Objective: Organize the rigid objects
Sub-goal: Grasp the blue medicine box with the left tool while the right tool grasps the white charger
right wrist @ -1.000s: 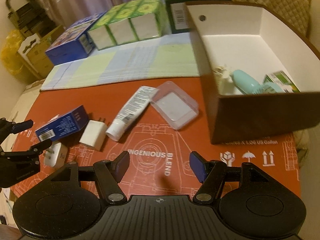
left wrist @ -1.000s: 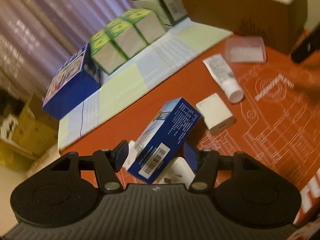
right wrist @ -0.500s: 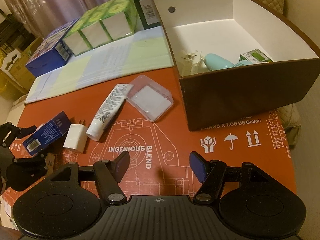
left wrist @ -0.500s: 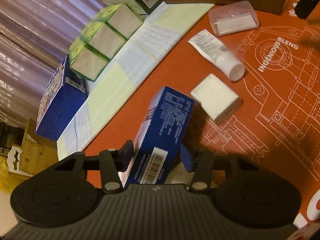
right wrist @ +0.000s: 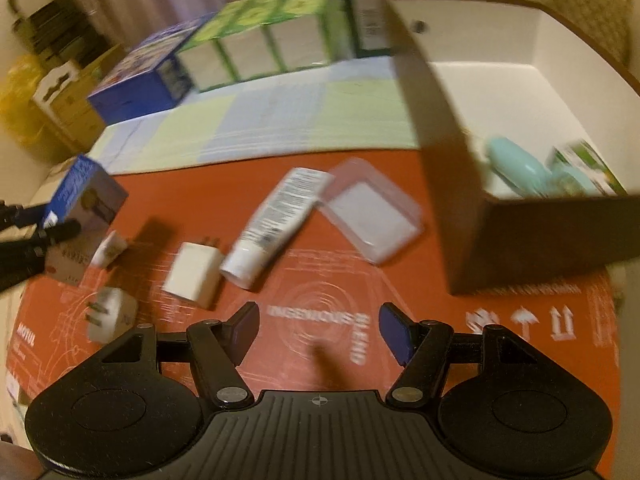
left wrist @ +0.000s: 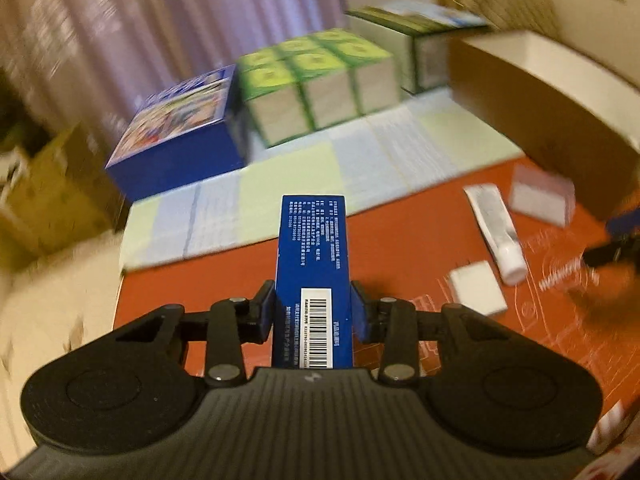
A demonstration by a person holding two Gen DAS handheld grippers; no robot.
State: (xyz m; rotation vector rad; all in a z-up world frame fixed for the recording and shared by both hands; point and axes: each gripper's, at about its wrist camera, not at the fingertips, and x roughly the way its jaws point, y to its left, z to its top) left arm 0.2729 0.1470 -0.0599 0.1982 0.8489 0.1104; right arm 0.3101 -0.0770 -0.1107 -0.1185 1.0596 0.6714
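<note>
Left tool closing on a slim blue cardboard carton, pads pressing its long side faces near the barcoded end; carton lifted off the orange counter, projecting straight ahead of the tool. Likely light, stiff but crushable, so a moderate squeeze seems wise.

Right tool standing apart, empty, hovering. Ahead of it: one white squeeze tube, one clear plastic case, three white plug adapters. Ahead-right: one brown open box.
</note>
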